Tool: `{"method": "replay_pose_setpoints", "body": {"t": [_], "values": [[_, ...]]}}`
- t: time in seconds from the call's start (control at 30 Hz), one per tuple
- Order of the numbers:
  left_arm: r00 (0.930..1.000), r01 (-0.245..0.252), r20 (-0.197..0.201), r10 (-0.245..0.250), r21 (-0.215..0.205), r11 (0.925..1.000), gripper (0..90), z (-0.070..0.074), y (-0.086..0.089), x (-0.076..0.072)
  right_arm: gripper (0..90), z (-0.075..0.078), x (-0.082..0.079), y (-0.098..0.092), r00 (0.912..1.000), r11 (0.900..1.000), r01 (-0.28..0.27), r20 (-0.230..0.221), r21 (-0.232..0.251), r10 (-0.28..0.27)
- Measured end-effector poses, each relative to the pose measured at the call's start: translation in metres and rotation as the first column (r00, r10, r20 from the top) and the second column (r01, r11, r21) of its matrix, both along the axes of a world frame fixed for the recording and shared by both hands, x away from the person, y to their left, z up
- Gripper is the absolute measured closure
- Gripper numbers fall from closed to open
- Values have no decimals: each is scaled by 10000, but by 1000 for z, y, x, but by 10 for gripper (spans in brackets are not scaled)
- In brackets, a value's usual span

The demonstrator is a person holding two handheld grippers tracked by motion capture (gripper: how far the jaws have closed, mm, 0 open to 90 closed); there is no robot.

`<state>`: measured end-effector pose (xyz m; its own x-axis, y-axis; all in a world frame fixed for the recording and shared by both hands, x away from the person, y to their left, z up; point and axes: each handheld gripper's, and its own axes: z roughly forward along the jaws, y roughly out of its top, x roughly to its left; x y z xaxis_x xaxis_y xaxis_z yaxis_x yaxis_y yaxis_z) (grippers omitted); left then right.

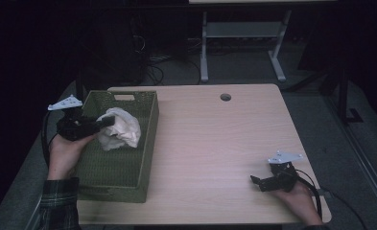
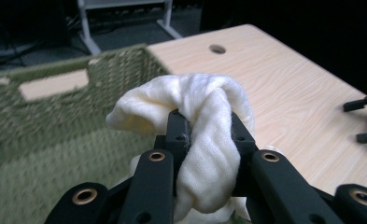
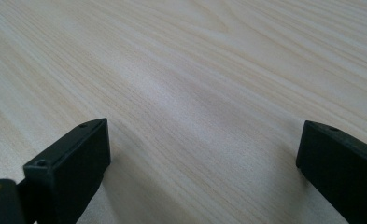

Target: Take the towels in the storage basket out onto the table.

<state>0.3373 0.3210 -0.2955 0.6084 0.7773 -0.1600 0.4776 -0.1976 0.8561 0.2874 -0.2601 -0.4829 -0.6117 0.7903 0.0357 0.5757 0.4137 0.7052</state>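
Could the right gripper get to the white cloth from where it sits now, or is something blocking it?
Probably yes. The right gripper is open, holds nothing, and bare table lies between. But the cloth is clamped in the left gripper over the green basket, whose near wall it would need to clear.

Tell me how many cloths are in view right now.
1: a white cloth held by the left gripper above the green basket. Any beneath it would be hidden.

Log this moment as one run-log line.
left tongs: shut on cloth, above basket | right tongs: open, holding nothing, low over table near its right front corner
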Motion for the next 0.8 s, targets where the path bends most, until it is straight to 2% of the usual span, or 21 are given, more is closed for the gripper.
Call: {"method": "replay_pose_setpoints", "body": {"t": [0.13,0.23,0.47,0.6,0.7,0.73,0.8], "values": [[9996,159,219,-160,50,9999,758,9,-9,-1,24,0,0,0,10000,10000,-8,2,-2,8],[9976,341,609,-339,-22,9994,758,22,-22,-3,24,0,0,0,10000,10000,9,-3,-7,-9],[9923,872,903,-850,-199,9960,758,37,-44,-3,24,0,0,0,10000,10000,31,-48,10,-31],[9858,1314,1097,-1270,-343,9907,758,42,-66,-3,24,0,0,0,10000,10000,27,-41,8,-27],[9798,1686,1137,-1644,-285,9853,758,43,-86,-2,24,0,0,0,10000,10000,28,-42,9,-28],[9798,1686,1137,-1644,-285,9853,758,43,-86,-2,24,0,0,0,10000,10000,28,-42,9,-28],[9746,2013,1089,-1958,-423,9786,758,41,-102,0,24,0,0,0,10000,10000,28,-45,8,-28]]}}
